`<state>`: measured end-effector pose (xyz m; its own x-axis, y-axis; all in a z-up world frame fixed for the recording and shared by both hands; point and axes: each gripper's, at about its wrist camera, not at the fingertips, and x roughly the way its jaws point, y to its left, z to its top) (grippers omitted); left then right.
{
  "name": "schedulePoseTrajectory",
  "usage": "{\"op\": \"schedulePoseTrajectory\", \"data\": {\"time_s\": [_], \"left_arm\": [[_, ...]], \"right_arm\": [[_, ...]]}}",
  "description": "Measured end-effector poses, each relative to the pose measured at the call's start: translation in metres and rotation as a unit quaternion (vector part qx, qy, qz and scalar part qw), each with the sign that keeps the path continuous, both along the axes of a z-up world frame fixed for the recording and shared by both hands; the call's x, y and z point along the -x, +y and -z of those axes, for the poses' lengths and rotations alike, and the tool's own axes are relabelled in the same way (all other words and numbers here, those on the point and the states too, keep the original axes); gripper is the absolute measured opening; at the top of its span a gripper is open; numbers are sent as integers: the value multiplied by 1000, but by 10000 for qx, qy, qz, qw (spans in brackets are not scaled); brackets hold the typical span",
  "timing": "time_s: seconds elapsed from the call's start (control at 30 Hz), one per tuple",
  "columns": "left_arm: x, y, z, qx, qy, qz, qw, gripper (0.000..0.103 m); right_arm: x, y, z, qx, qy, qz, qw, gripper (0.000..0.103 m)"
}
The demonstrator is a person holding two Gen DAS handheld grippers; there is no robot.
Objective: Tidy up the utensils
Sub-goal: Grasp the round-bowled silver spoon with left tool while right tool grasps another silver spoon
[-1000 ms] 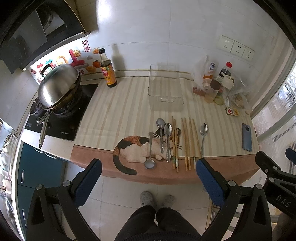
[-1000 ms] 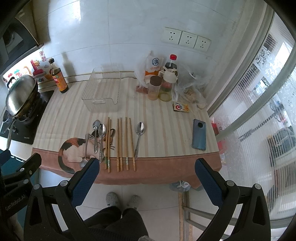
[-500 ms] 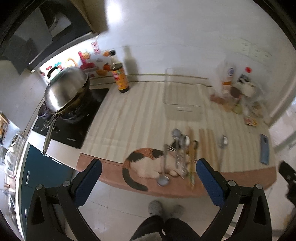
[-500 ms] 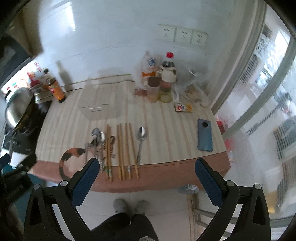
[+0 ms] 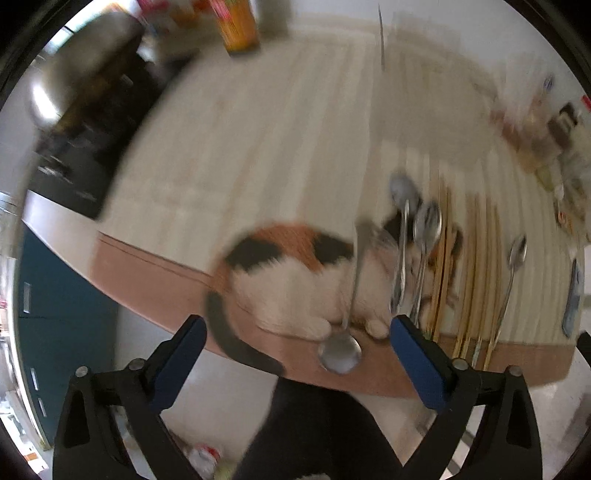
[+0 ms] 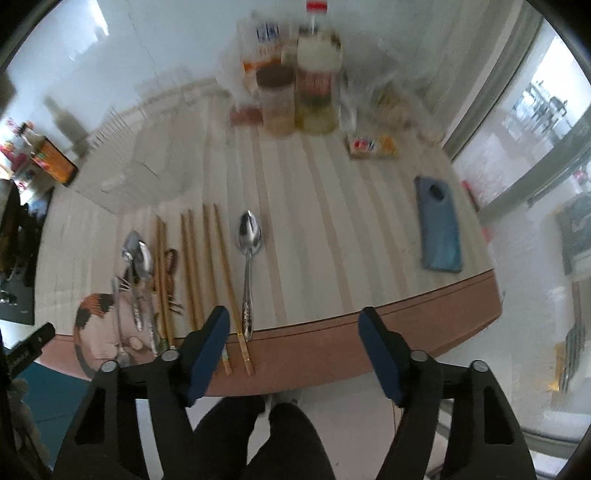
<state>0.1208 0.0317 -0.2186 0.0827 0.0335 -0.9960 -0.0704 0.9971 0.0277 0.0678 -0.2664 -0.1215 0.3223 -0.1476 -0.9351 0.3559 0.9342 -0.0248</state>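
On a striped mat with a cat print (image 5: 288, 266) lie several wooden chopsticks (image 6: 207, 266), a lone steel spoon (image 6: 250, 236) to their right, and a bunch of spoons (image 6: 138, 258) to their left. In the left wrist view, a small ladle (image 5: 340, 354) lies bowl-first at the counter's front edge, beside two spoons (image 5: 424, 225). My left gripper (image 5: 295, 328) hangs over the cat print, its jaws wide and closing, with nothing gripped. My right gripper (image 6: 294, 317) hovers at the front edge with its jaws closing. The lone spoon's handle shows just inside its left finger, and the pads press on nothing.
A clear plastic bin (image 6: 140, 162) stands behind the utensils. Jars and bottles (image 6: 295, 96) crowd the back wall, with a small packet (image 6: 369, 147) beside them. A blue phone (image 6: 439, 229) lies at the right. A wok on a stove (image 5: 81, 74) and a sauce bottle (image 5: 236, 26) are at the left.
Both grippers have dropped toward the counter's front edge, so the utensils look much larger and blurred. The right jaws have narrowed clearly, the left ones slightly.
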Motion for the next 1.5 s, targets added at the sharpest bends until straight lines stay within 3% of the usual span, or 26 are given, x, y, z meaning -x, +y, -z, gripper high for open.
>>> {"op": "schedulePoseTrajectory", "data": {"time_s": [0.1,0.2,0.43,0.6,0.67,0.8,0.97,1.2,1.27,1.33,1.37,1.43,1.5], "left_arm": [[1,-11,38,182,595,265,9977,83],[6,-21,64,197,997,529,9934,82],[22,-32,92,83,1384,873,9865,81],[36,-35,101,108,1390,969,9855,61],[37,-35,99,104,1305,1023,9861,39],[35,-40,96,131,1272,1033,9864,38],[28,-33,96,165,1171,913,9888,38],[-2,-20,96,105,984,872,9913,38],[-8,-24,91,61,914,884,9919,38],[-14,-24,89,40,863,883,9923,38],[-20,-26,86,35,844,883,9925,38],[-27,-25,79,24,793,888,9929,38],[-39,-21,70,231,535,868,9945,38]], "right_arm": [[-14,-4,32,-142,332,73,9993,68],[-22,-6,59,-101,674,148,9976,68],[-33,-10,101,-250,1265,293,9912,68],[-40,-4,114,-261,1393,238,9896,68],[-44,-1,119,-274,1400,243,9895,68],[-52,-4,123,-301,1348,315,9899,68],[-72,-7,124,-502,1161,314,9915,61],[-111,5,126,-512,832,249,9949,57],[-129,13,129,-460,829,223,9953,50],[-139,20,134,-252,854,143,9959,30],[-143,23,134,-222,808,95,9964,28],[-149,27,134,-155,763,129,9969,12],[-153,30,135,-188,793,223,9964,9]]}}
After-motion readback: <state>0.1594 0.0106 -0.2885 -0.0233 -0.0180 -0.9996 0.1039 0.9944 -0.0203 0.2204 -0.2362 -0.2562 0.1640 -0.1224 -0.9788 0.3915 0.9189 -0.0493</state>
